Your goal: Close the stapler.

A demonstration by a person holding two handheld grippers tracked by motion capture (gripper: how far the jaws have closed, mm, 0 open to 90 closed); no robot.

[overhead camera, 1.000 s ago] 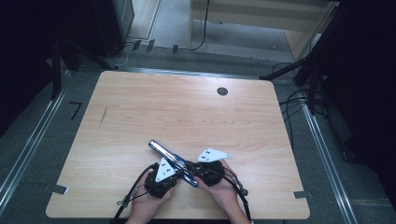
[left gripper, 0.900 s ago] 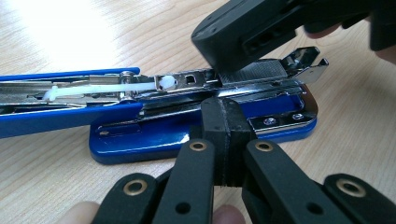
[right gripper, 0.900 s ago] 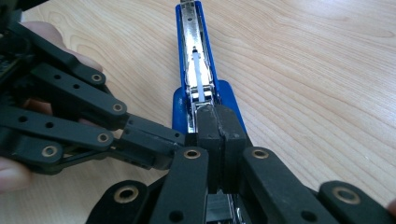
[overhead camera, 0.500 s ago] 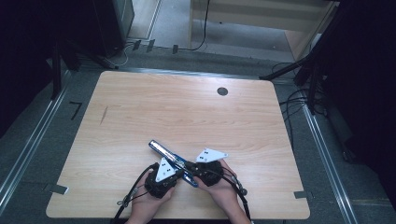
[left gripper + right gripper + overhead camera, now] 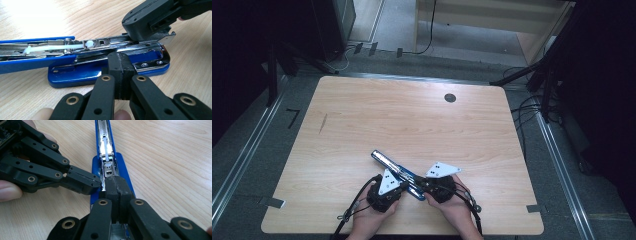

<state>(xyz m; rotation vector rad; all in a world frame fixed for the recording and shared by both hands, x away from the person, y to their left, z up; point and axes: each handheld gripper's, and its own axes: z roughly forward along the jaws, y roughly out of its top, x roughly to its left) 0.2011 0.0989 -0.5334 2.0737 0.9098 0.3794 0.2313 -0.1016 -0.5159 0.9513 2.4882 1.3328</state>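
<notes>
My left hand-held gripper point(image 5: 398, 186) has its jaws closed tight, tips pushing on the side of the blue stapler point(image 5: 394, 167). The stapler lies flipped open near the bench's point(image 5: 412, 120) front edge. My right hand-held gripper point(image 5: 424, 186), closed too, rests on the stapler's metal end.

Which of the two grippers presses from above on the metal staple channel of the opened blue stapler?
The right gripper does: its shut tips rest on the staple channel, while the left gripper touches the blue base's side.
</notes>
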